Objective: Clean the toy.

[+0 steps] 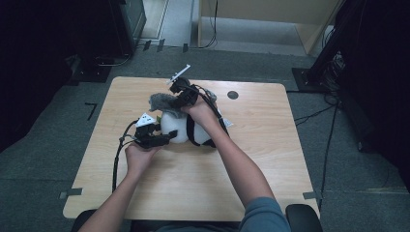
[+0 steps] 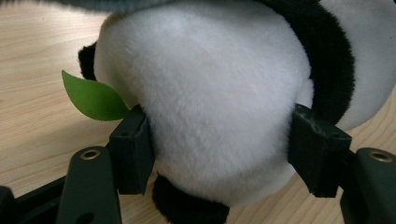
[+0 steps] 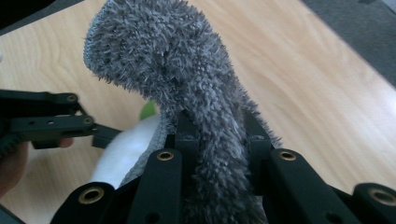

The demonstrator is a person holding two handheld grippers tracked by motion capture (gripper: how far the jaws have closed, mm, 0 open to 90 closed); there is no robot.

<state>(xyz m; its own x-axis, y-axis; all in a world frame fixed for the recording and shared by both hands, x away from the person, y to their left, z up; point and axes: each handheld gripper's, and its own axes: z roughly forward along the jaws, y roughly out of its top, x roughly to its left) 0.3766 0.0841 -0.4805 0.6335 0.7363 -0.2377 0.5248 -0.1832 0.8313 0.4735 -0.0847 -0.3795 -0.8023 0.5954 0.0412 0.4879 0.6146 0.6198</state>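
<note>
1. Step in hand, as I read it: pulling a fuzzy grey sock onto or off a plush panda. Which of the two, I cannot tell from here.
2. Left tongs are clenched on the panda's white body, one pad pressed into the fur on each side, pinning the toy to the desk.
3. Right tongs are clamped tight on the sock, a bunched fold squeezed between the pads; the rest rises beyond the tips.
4. From above, the panda lies near the desk's middle, the sock at its far end, right tongs over it.
5. A green leaf pokes out beside the left pad.
6. Next move likely needs the left grip kept firm while the right draws the sock along the toy without tearing free.
</note>
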